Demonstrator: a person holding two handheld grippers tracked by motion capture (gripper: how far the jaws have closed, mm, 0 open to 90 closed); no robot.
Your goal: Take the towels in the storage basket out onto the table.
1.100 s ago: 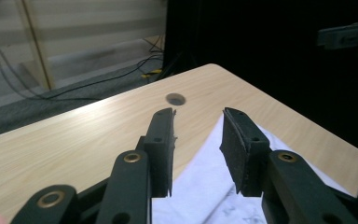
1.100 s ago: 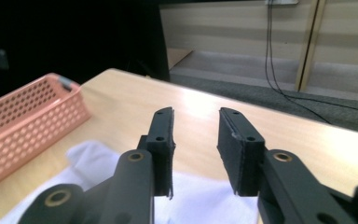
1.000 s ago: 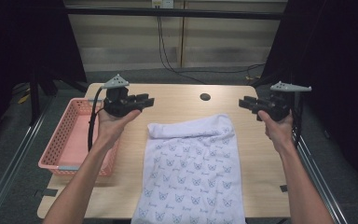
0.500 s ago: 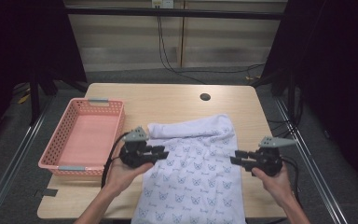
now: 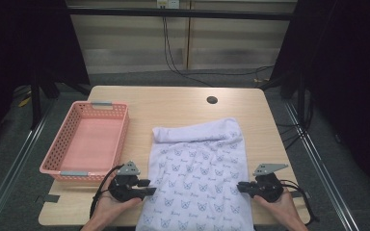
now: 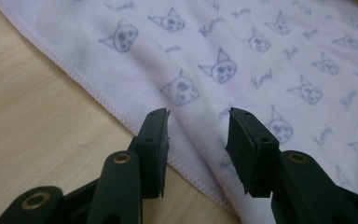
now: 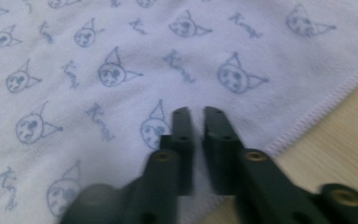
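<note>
Towel first: a white terry cloth towel printed with little grey-blue cat faces (image 5: pixel 197 178) lies spread flat on the pale wooden surface (image 5: pixel 173 103), its far end rumpled into a loose fold and its near end running off the front edge toward the person. The left hand-held gripper (image 5: pixel 144 188) sits low at the towel's left hem, and in the left gripper view (image 6: pixel 198 140) its jaws stand clearly apart, having just opened wider, with the stitched hem running under the gap between them but nothing pinched; the pads aren't pressing on the cloth. The right hand-held gripper (image 5: pixel 242 186) is down at the towel's right hem, pretty much mirroring the other one. In the right gripper view (image 7: pixel 195 126) its jaws have just come together, with only a thin slit left between them. They hang over the printed cloth just inside the hem, and honestly I can't tell whether any fabric is caught in that slit. Off to the left, well apart from the towel, a pink plastic mesh basket (image 5: pixel 58 163) rests near the surface's left edge. A small dark round hole (image 5: pixel 212 100) sits near the far edge of the surface, beyond the towel's folded end.
</note>
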